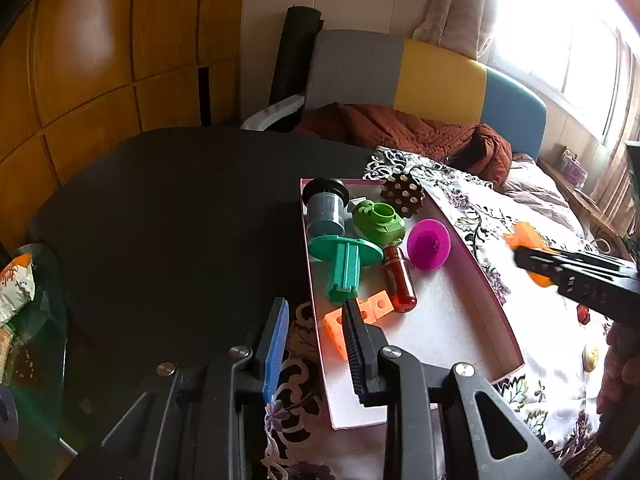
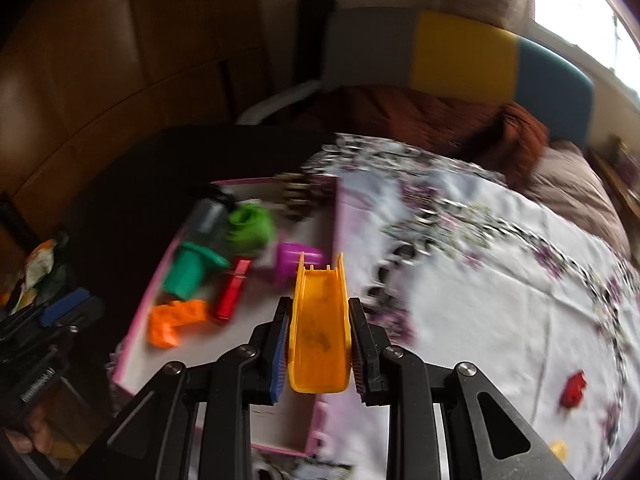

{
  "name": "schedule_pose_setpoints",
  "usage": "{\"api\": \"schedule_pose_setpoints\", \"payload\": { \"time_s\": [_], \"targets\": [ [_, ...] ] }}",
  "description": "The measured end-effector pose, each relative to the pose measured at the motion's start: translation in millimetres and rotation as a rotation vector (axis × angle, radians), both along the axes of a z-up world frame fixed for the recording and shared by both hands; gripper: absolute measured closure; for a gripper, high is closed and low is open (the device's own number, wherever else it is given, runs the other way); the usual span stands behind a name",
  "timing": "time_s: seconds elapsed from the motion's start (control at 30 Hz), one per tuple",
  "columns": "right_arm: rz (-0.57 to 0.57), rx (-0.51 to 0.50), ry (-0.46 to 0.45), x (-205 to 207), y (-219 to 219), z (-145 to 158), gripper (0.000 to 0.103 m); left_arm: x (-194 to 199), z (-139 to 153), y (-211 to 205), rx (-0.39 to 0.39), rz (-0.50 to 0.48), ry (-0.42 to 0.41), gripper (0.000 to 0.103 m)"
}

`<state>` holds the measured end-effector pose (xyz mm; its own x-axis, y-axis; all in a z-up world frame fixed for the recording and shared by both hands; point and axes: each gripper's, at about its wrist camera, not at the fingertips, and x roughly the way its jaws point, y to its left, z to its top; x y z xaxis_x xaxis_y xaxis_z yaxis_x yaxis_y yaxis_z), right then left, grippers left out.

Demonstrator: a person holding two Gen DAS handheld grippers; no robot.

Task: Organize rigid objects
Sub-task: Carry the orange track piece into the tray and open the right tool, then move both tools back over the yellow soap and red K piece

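A pink-rimmed white tray (image 1: 460, 336) holds a grey cylinder (image 1: 326, 208), a green piece (image 1: 378, 220), a teal spool (image 1: 344, 264), a magenta cup (image 1: 429, 244), a red vial (image 1: 400, 284), an orange block (image 1: 360, 316) and a brown studded ball (image 1: 402, 194). My left gripper (image 1: 316, 344) is open and empty over the tray's near left rim. My right gripper (image 2: 320, 344) is shut on a yellow-orange channel piece (image 2: 320, 332), just above the tray's right rim (image 2: 334, 216); it also shows in the left wrist view (image 1: 532, 260).
The tray lies on a floral cloth (image 2: 500, 280) beside a black table (image 1: 180, 208). A small red piece (image 2: 573, 388) and a yellow piece (image 2: 559, 449) lie on the cloth to the right. A bed with a brown blanket (image 1: 400, 128) is behind.
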<state>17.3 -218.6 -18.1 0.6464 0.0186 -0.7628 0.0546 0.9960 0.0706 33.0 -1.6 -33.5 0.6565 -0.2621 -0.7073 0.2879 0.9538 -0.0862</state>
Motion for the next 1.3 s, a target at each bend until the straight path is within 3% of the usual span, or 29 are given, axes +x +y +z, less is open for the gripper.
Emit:
{"api": "schedule_pose_setpoints", "payload": {
  "time_s": [0.23,0.5,0.77,0.87,0.97,1.3],
  "targets": [
    [0.089,-0.026,0.102,32,38,-22,0.077,2,-1,3,-0.007,0.000,0.006,0.076],
    [0.027,-0.081,0.219,58,31,-64,0.076,4,-5,3,-0.007,0.000,0.019,0.076],
    [0.011,-0.075,0.206,55,27,-78,0.073,3,-7,0,0.005,-0.005,0.020,0.076],
    [0.009,-0.038,0.175,47,25,-71,0.066,2,-7,-1,0.008,-0.009,0.018,0.076],
    [0.006,-0.033,0.140,42,25,-61,0.052,0,-6,-4,0.012,-0.017,0.014,0.076],
    [-0.054,-0.001,0.051,19,-1,-31,0.037,-7,-3,-15,0.020,-0.055,0.007,0.073]
  ]
}}
